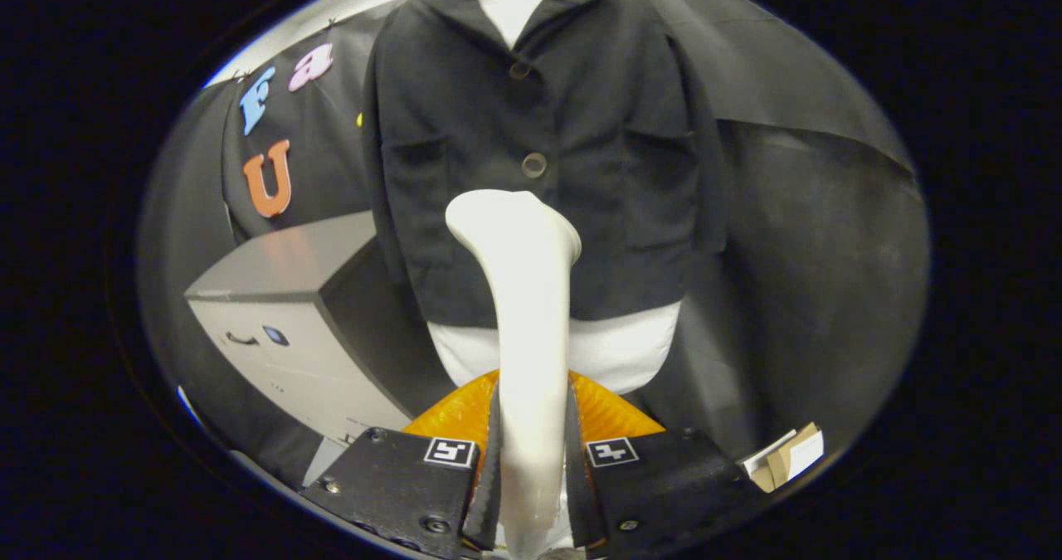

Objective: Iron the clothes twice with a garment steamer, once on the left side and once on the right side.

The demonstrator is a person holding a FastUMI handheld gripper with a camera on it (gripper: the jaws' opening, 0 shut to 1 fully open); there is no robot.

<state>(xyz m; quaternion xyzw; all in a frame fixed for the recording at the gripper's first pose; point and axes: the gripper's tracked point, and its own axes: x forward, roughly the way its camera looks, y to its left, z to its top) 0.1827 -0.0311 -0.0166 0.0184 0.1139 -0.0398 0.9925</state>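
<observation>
Backdrop: black cloth wall fills the upper and right parts of the frame, with a grey cabinet standing at lower left and some cardboard scraps at lower right
Garment: a dark jacket hangs upright in the upper centre of the frame, buttoned over a white form whose lower edge shows below the hem
Jacket axis: vertical, collar at the top of the frame, hem at mid-height, with the button line running straight down the middle
Tool: the white garment steamer rises from bottom centre, its long axis running up the frame and its flared head ending just below the lower button
Gripper: the gripper has both fingers pressed against the steamer's handle, one on each flank, pinching it firmly at bottom centre
Key relation: the steamer head points at the jacket's centre line, so neither front panel is lined up with it; the left panel lies up and to the left of the head, the right panel up and to the right
Contact: whether the head touches the cloth cannot be told from this angle
Judgement: the coming stroke seems to need a sideways shift off the button line onto one panel, then travel along the jacket's vertical axis
Risk: a stroke kept on the centre would likely snag on the buttons
</observation>
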